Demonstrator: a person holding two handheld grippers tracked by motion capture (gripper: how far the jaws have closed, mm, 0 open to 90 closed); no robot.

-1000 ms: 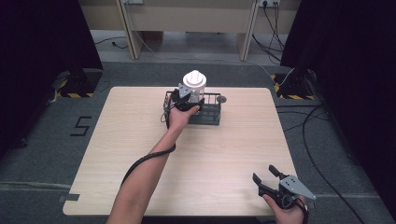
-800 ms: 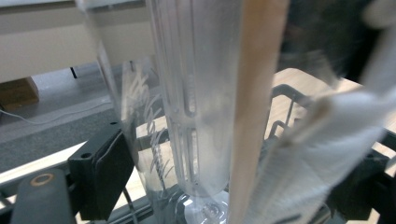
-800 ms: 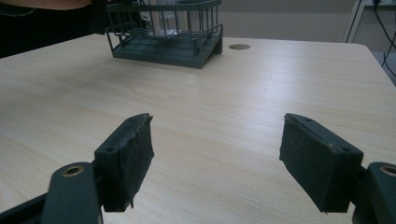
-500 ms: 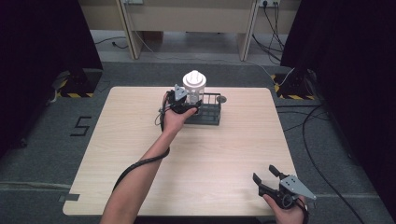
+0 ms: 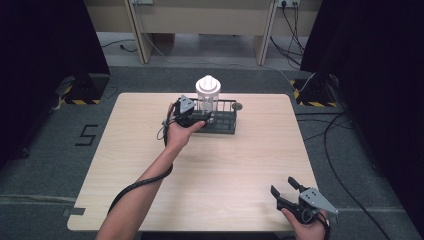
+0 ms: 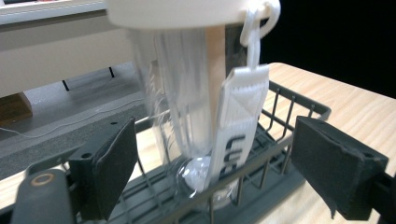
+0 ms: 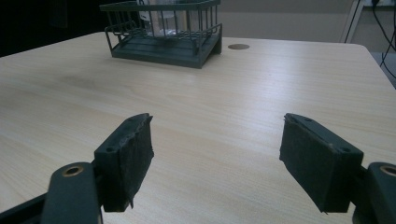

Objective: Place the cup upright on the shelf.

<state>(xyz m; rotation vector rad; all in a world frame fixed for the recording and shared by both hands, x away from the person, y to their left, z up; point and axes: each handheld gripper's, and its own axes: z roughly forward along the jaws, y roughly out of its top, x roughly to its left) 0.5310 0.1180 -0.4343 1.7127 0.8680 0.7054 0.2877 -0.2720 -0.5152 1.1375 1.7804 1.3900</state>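
A clear plastic bottle [image 5: 208,95] with a white lid stands upright in a dark wire rack [image 5: 225,123] at the table's far middle. Close up, the bottle [image 6: 182,93] has a white strap [image 6: 238,126] hanging from its lid, and the rack's wires [image 6: 299,100] run around its base. My left gripper [image 5: 192,116] is at the rack's left end. It is open [image 6: 219,158], with the bottle straight ahead between the lines of its jaws and untouched by the pads. My right gripper [image 5: 283,186] rests open near the front right edge, with bare table between its jaws [image 7: 217,149].
A small round hole [image 5: 237,106] in the tabletop lies just right of the rack, and the same hole [image 7: 238,46] is in the right gripper view beside the rack [image 7: 163,32]. A cable trails along my left forearm. Light wood tabletop [image 5: 235,165] stretches between the two grippers.
My left gripper has shifted slightly left along the rack's near side. The bottle, rack and right gripper have stayed put.
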